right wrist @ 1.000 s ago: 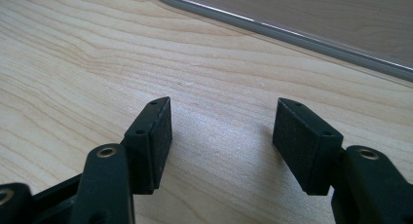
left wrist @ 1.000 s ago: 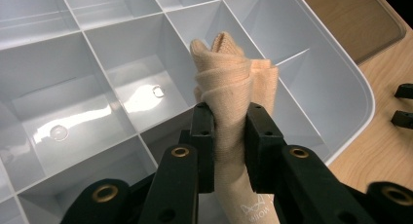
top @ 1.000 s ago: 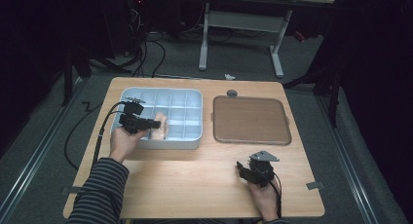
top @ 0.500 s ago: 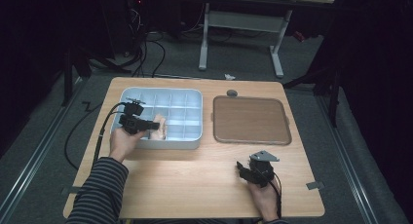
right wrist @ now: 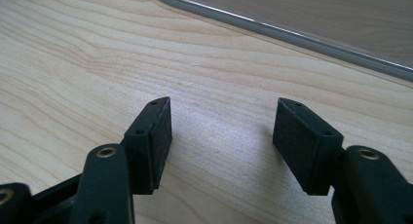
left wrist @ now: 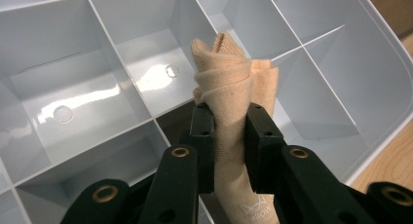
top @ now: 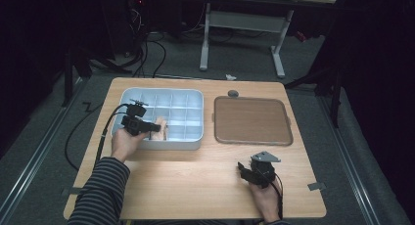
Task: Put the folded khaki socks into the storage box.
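Cloth partly covered, tray cut off

Left tongs (left wrist: 229,136) cover the middle of the peach cloth (left wrist: 229,73); its lower end runs off the bottom edge. Brown tray (right wrist: 311,14) cropped at top; small grey object (top: 233,93) on the surface too small to identify.

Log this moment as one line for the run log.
left gripper: shut on cloth above divided tray | right gripper: open, idle over table | lid: beside tray
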The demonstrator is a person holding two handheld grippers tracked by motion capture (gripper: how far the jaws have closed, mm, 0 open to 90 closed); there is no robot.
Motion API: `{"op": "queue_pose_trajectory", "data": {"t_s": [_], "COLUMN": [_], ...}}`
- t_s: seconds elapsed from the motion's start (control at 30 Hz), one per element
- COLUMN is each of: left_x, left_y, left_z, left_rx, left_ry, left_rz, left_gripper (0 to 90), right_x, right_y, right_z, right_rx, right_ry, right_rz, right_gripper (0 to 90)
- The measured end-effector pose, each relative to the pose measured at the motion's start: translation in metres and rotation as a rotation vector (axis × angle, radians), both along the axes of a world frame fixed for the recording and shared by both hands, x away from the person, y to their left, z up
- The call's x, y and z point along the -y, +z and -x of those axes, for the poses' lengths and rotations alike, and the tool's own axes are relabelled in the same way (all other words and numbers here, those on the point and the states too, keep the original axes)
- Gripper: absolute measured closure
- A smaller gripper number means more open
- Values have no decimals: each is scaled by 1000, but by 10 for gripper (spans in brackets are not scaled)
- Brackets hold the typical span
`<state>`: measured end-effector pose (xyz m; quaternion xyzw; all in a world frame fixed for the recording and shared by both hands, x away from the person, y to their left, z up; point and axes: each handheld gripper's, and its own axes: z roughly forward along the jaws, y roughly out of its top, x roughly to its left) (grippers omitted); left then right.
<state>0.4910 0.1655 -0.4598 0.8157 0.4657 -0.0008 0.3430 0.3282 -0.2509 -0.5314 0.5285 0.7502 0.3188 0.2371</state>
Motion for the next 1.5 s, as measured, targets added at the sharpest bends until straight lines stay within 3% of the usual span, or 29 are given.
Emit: {"op": "queue_pose_trajectory", "data": {"t_s": [0.33,0.6,1.2,1.3,1.5], "left_x": [2,6,11,17,17], "left_y": [-4,-8,-16,-20,-19], "left_z": [-2,-3,-5,-5,-3], "left_rx": [-19,-38,-71,-83,-71], "left_ry": [1,-14,-21,-29,-23], "left_rz": [-9,-48,-79,-113,-109], "left_gripper": [767,768,770,771,766], "right_x": [0,0,0,0,0], "right_y": [0,0,0,0,0], "right_z": [0,0,0,0,0], "right_rx": [0,0,0,0,0], "right_ry": [0,-2,-2,-2,-1], "right_rz": [0,-1,-1,-1,-1], "right_gripper": [397,398,397,397,397]}}
